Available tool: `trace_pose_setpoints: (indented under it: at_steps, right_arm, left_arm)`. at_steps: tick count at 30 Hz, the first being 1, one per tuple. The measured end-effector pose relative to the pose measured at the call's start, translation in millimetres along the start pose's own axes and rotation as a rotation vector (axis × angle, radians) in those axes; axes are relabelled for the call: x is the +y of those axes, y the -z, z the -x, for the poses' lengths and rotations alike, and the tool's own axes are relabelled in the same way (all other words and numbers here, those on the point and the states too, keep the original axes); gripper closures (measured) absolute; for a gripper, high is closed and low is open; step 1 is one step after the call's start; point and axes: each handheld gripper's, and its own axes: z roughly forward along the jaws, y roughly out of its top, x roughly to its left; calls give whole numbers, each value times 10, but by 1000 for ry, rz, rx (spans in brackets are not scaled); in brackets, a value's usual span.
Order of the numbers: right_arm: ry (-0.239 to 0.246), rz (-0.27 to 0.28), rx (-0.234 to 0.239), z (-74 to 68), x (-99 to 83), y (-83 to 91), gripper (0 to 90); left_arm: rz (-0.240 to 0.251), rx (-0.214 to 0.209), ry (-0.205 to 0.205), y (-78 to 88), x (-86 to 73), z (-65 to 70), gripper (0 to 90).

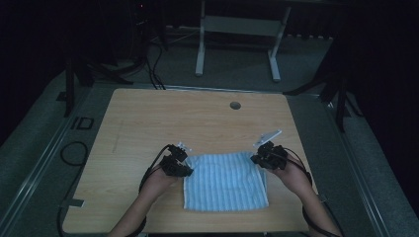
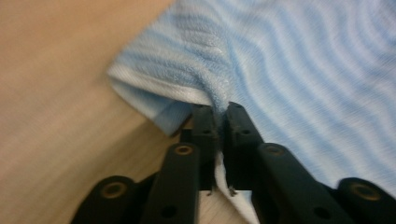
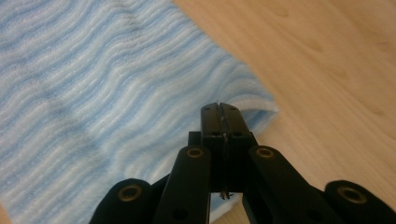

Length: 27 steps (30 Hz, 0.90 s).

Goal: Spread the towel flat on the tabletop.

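A person seated at a wooden table (image 1: 148,123) works a blue-and-white striped towel (image 1: 225,181) with a two-jaw gripper in each hand. The towel lies flat near the table's front edge, roughly square, between the two hands. The left gripper (image 1: 184,168) sits at the towel's far left corner, the right gripper (image 1: 258,159) at its far right corner, each with a forearm coming in from the near side. In the left gripper view, the left gripper (image 2: 218,122) has its black jaws pinched on the towel (image 2: 303,79) edge just beside the corner: a fold of cloth is squeezed between the pads, and the white hem curls up off the wood where the corner lifts. In the right gripper view, the right gripper (image 3: 219,122) is clamped tight on the towel (image 3: 93,102) at its corner, a thin line of white cloth showing between the closed pads, with bare table (image 3: 327,70) beyond. Both tools are thus narrow and holding cloth. A small round hole (image 1: 235,105) marks the table's far side, and a pale frame on two legs (image 1: 237,34) stands on the floor beyond, in a dim room. A dark cable (image 1: 74,153) loops on the floor left of the table.
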Motion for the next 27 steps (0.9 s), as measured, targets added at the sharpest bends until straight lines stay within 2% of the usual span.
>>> trace_pose_setpoints:
  at_steps: [1,3,5,6,8,9,10,11,12,13,14,16,18,20,22,24,25,27]
  right_arm:
    - [-3,8,-6,11,1,39,898]
    - [-3,33,-25,23,-3,132,898]
    - [-9,81,-45,12,-29,305,898]
    - [-13,118,-52,-17,-72,428,898]
    - [-18,166,-45,-87,-176,585,898]
    - [-23,183,-29,-149,-257,643,898]
    - [-8,176,-20,-252,-374,680,898]
    - [-3,166,-4,-317,-453,682,897]
    - [-7,138,48,-412,-587,646,896]
    - [-3,118,70,-468,-668,610,893]
    - [-6,85,98,-529,-769,554,890]
    - [-13,26,133,-605,-933,450,855]
    - [-39,7,150,-603,-1021,408,781]
    - [-65,35,98,-529,-1024,450,711]
    - [-105,76,79,-411,-956,528,672]
    - [-100,87,35,-333,-846,560,658]
    - [-94,81,31,-305,-800,543,644]
    - [-69,50,16,-234,-670,409,630]
  left_arm:
    - [34,18,3,60,13,19,850]
    - [131,12,5,293,26,80,854]
    - [187,-5,-13,507,-19,175,853]
    - [197,-17,-33,596,-67,227,851]
    - [184,-47,-66,701,-186,306,843]
    - [163,-76,-82,727,-295,351,833]
    - [138,-99,-89,721,-363,375,801]
    - [75,-149,-110,678,-482,412,755]
    - [45,-169,-122,650,-555,428,677]
    - [14,-194,-128,609,-648,432,639]
    - [-16,-225,-117,565,-729,421,602]
    - [-33,-255,-77,501,-847,356,577]
    - [-48,-238,-44,460,-889,260,529]
    - [-43,-221,-21,444,-869,192,486]
    - [-38,-191,-14,427,-810,128,483]
    - [-34,-154,-28,395,-730,88,483]
    - [-32,-132,-36,360,-673,62,482]
    - [-35,-98,-52,299,-592,33,483]
